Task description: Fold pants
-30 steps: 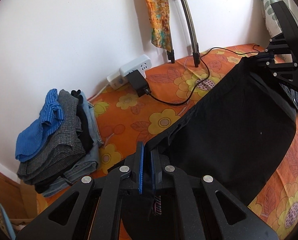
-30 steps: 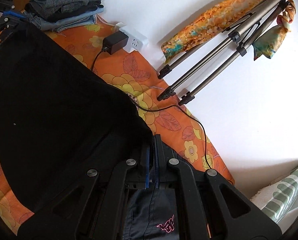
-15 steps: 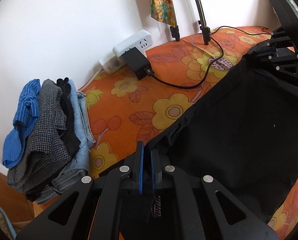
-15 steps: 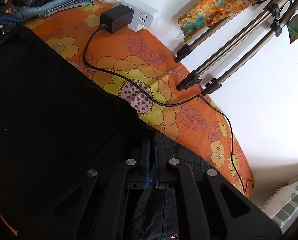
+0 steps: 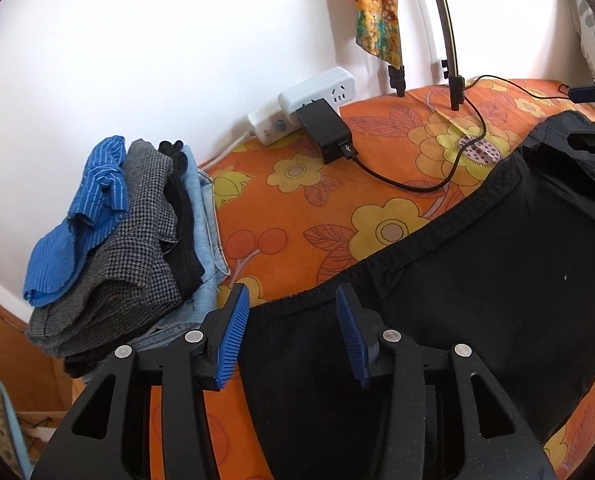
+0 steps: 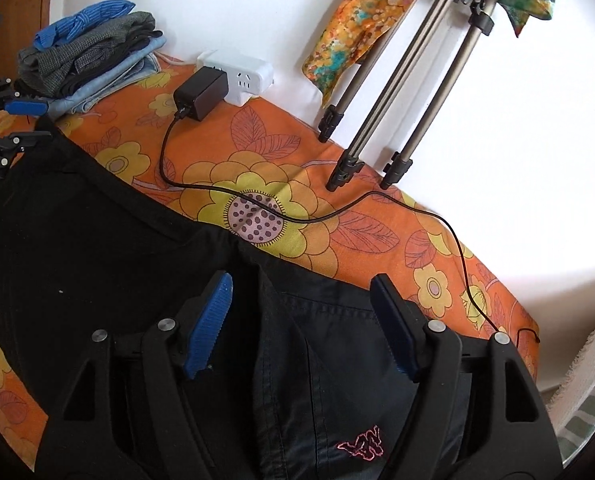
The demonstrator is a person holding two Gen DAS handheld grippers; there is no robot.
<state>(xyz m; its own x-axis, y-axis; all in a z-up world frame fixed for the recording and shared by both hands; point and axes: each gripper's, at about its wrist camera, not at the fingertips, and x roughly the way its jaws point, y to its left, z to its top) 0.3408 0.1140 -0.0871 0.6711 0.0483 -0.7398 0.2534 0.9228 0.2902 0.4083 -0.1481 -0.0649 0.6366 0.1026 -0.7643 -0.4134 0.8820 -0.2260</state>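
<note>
Here the black pants (image 5: 477,280) lie spread flat on an orange flowered bedsheet (image 5: 297,208), covering the near and right part of the left wrist view and the near and left part of the right wrist view. The left gripper (image 5: 293,328) has just been opening: its blue-padded fingers (image 5: 233,332) stand apart over the elastic waistband edge, and the cloth lies below the gap with neither pad pressing on it. The right gripper (image 6: 303,320) has also just been opening, wider than the left one; the pants sit between its fingers (image 6: 209,324) but are not pinched. Near that gripper a small pink embroidered logo (image 6: 361,450) shows on the fabric.

Left of the pants, against the white wall (image 5: 157,40), sits a stack of folded clothes (image 5: 129,232), with a blue striped piece on top, then grey checked, black and light blue layers. Farther along the wall lies a white power strip (image 5: 317,96) with a black charger (image 5: 325,132) plugged in. Its thin black cable (image 6: 297,216) runs across the sheet, just beyond the far edge of the pants. The tripod legs (image 6: 397,92) stand on the sheet at the wall, with a bright patterned cloth (image 6: 361,20) hanging from them. A green and white striped cushion (image 6: 589,392) shows at the far right edge.
</note>
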